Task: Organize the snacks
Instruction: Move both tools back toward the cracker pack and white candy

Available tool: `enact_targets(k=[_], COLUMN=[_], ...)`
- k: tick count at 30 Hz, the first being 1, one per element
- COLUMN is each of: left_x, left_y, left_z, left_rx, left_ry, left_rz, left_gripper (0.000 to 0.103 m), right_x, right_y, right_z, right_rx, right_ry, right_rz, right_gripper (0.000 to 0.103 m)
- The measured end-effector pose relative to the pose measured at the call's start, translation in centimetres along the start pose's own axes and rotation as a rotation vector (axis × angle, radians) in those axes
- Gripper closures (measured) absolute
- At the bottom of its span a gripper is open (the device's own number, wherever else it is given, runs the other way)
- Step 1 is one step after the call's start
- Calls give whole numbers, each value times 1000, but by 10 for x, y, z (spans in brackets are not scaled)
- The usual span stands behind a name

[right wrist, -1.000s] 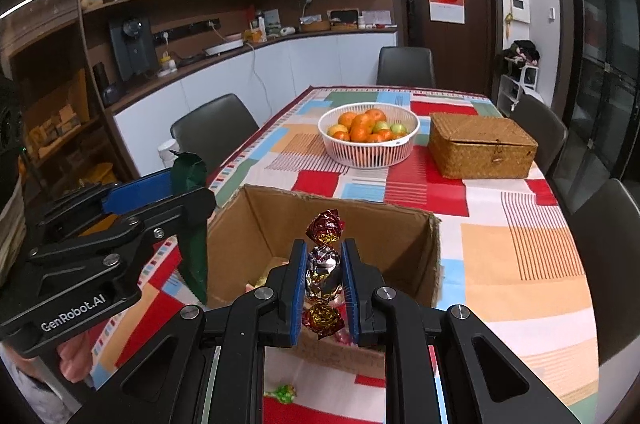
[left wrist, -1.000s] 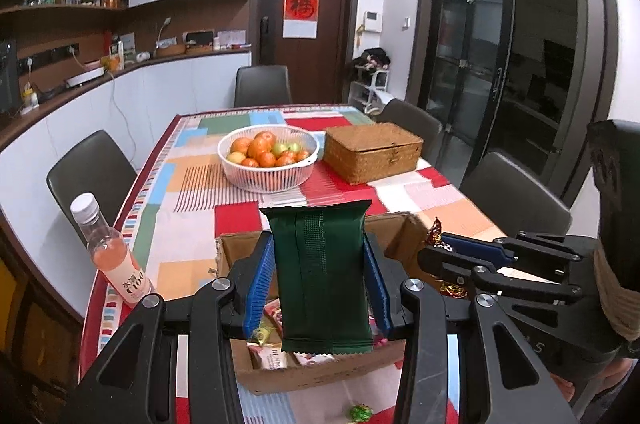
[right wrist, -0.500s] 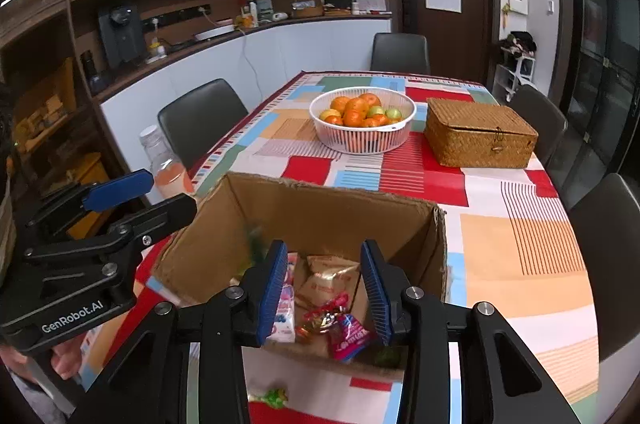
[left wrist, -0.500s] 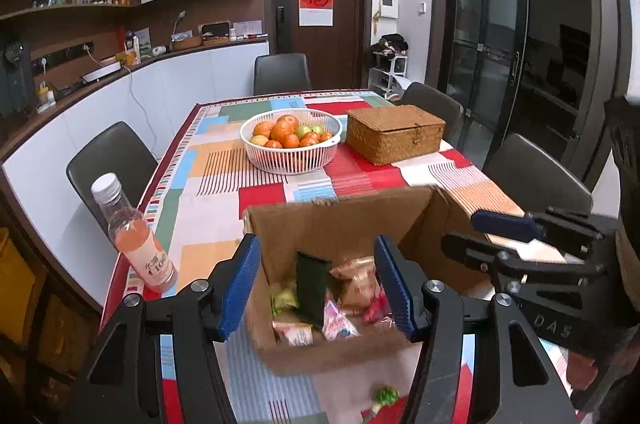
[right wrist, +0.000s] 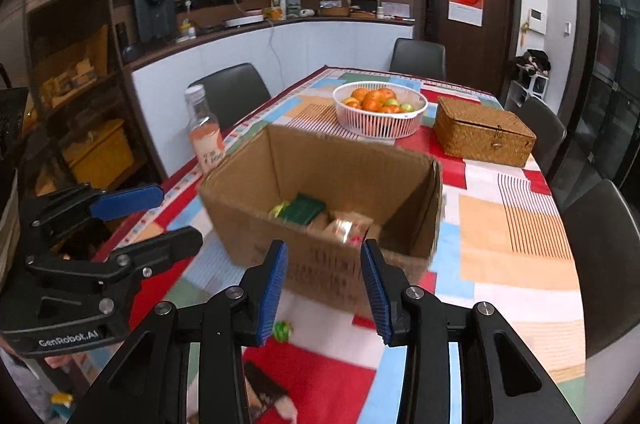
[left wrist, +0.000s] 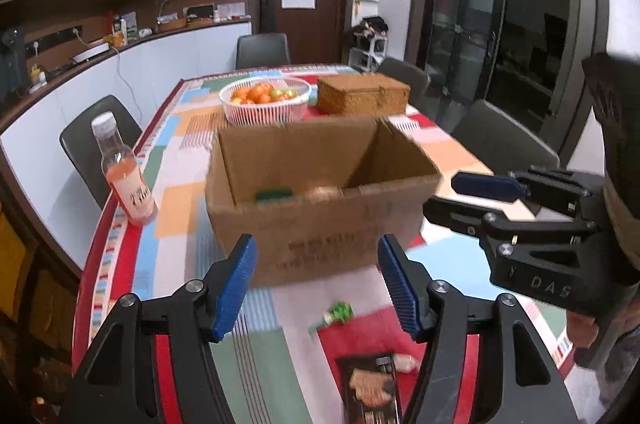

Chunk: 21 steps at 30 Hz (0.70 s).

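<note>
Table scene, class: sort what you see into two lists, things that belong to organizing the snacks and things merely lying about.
Belongs to the job:
- cardboard box holding snacks
- green packet inside it
- green candy on the cloth
- dark packet at the near edge
- left claw, right claw, both open and empty

Lying about:
- drink bottle
- fruit basket
- wicker box
- chairs

A table (right wrist: 516, 248) under a patchwork cloth carried an open cardboard box (right wrist: 320, 264), a bottle (left wrist: 124, 170) to its left, a white fruit basket (right wrist: 380, 108) and a wicker box (right wrist: 482, 136) behind. A green candy (left wrist: 340, 312) and a dark packet (left wrist: 370, 384) lay in front.
</note>
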<state>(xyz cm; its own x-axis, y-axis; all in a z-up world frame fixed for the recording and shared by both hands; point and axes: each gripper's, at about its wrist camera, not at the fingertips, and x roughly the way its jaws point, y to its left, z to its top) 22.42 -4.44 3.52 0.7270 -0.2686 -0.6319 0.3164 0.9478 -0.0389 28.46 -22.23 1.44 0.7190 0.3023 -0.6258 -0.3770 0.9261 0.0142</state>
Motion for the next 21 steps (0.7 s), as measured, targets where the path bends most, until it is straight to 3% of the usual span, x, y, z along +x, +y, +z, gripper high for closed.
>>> enact_targets(k=[6, 21], left_x=[2, 45], left_y=[-19, -48], left_z=[-34, -109], left_rx=[30, 51], left_ry=[90, 373], left_rz=[-18, -73], left_gripper=[41, 38], right_x=[-6, 18], right_y=[7, 11], right_z=[-32, -108], right_rx=[-37, -142], right_ry=[53, 306], right_rz=[32, 95], right_gripper=[64, 64])
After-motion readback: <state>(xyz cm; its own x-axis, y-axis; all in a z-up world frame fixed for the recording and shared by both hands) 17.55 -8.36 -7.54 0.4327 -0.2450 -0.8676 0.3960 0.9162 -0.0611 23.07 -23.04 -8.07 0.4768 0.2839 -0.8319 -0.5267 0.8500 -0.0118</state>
